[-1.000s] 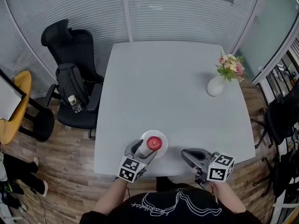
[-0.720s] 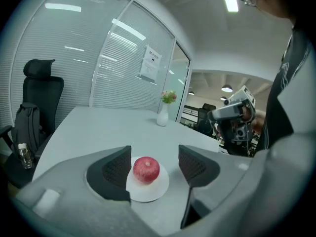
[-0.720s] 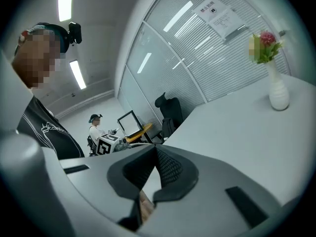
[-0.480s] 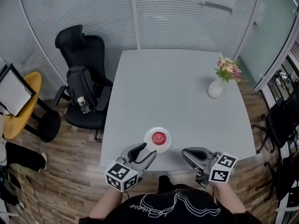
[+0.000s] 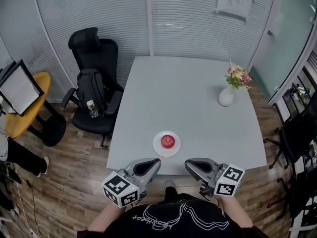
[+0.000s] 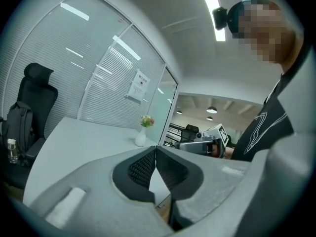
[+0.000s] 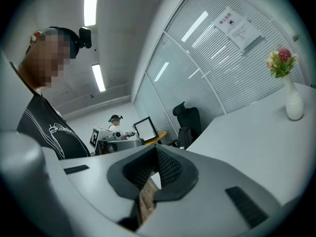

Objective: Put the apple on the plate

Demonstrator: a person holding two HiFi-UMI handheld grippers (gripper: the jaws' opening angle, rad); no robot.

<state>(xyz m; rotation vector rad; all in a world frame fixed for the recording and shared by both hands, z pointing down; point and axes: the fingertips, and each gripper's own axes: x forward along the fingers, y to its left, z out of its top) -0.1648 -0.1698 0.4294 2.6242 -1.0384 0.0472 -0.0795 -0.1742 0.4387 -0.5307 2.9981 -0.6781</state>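
A red apple (image 5: 168, 141) rests on a small white plate (image 5: 158, 148) near the front edge of the grey table (image 5: 188, 93). My left gripper (image 5: 155, 162) hangs off the table's front edge, just below the plate, jaws shut with nothing between them; in the left gripper view its pads meet at the left gripper (image 6: 156, 150). My right gripper (image 5: 188, 164) is level beside it, to the right of the plate, also shut and empty, as the right gripper (image 7: 157, 150) shows. Neither gripper view shows the apple or the plate.
A white vase with flowers (image 5: 229, 94) stands at the table's far right. A black office chair (image 5: 94, 90) with a backpack and bottle is left of the table. A yellow stool (image 5: 22, 105) is further left. Wood floor surrounds the table.
The left gripper let go of the apple on the plate, drew back toward the body and shut its jaws. The right gripper also pulled back a little. The apple stays on the plate.
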